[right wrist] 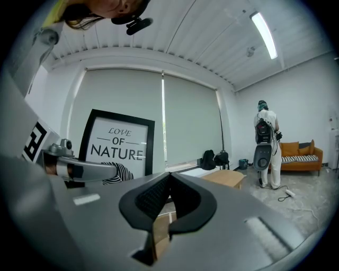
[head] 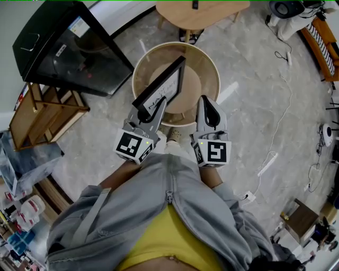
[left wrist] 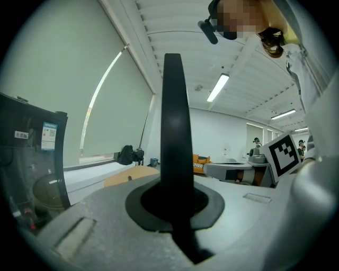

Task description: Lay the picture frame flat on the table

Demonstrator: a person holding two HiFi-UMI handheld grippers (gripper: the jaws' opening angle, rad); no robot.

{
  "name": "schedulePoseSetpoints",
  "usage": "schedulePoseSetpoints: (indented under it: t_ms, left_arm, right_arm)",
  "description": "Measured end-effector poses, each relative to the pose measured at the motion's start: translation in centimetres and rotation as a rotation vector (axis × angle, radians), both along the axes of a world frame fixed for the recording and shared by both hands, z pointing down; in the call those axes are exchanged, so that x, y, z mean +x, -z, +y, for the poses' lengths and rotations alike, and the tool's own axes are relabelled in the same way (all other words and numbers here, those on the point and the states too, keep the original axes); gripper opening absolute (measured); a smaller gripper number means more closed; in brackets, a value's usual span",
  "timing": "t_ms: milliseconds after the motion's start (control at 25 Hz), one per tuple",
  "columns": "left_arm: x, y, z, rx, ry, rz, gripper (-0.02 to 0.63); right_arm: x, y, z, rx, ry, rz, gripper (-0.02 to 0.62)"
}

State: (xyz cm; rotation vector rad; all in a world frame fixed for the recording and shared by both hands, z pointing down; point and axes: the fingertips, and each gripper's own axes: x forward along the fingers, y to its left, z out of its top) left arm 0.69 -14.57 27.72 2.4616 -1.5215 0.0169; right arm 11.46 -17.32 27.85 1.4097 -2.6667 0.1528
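Observation:
The picture frame (head: 164, 84) is black with a white "LOVE OF NATURE" print and stands tilted over the round wooden table (head: 212, 69). My left gripper (head: 153, 109) is shut on the frame's near lower edge. In the left gripper view the frame's edge (left wrist: 175, 132) rises as a dark bar straight out of the closed left gripper (left wrist: 175, 204). To the right of the frame, over the table's near rim, my right gripper (head: 205, 104) is shut with nothing in it. The right gripper view shows the closed right gripper (right wrist: 168, 180), and the frame's front (right wrist: 119, 145) to its left behind the left gripper (right wrist: 79, 169).
A black glass-fronted cabinet (head: 69, 47) and a wooden shelf (head: 45, 114) stand to the left of the table. A second wooden table (head: 201, 13) is beyond it. Cables and a power strip (head: 267, 164) lie on the floor at right. A person in white (right wrist: 266, 143) stands far off.

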Motion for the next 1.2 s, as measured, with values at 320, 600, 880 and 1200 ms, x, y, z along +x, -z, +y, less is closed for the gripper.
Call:
schedulePoseSetpoints:
  t_ms: [320, 600, 880, 1200]
  left_arm:
    - [-0.3, -2.7, -3.6, -0.027, -0.111, -0.004, 0.009]
    - [0.5, -7.1, -6.2, -0.057, -0.188, 0.002, 0.009]
    - [0.5, -13.6, -7.7, -0.113, -0.224, 0.04, 0.009]
    - [0.6, -21.8, -7.6, -0.197, -0.276, 0.056, 0.009]
  right_arm:
    - [-1.9, -2.4, -2.8, -0.041, -0.037, -0.02, 0.002]
    - [-0.3, -7.1, -5.3, -0.065, -0.076, 0.027, 0.002]
    - [0.3, -12.8, -6.5, -0.115, -0.077, 0.053, 0.002]
    - [-1.2, -20.2, -7.3, -0.151, -0.019, 0.054, 0.002]
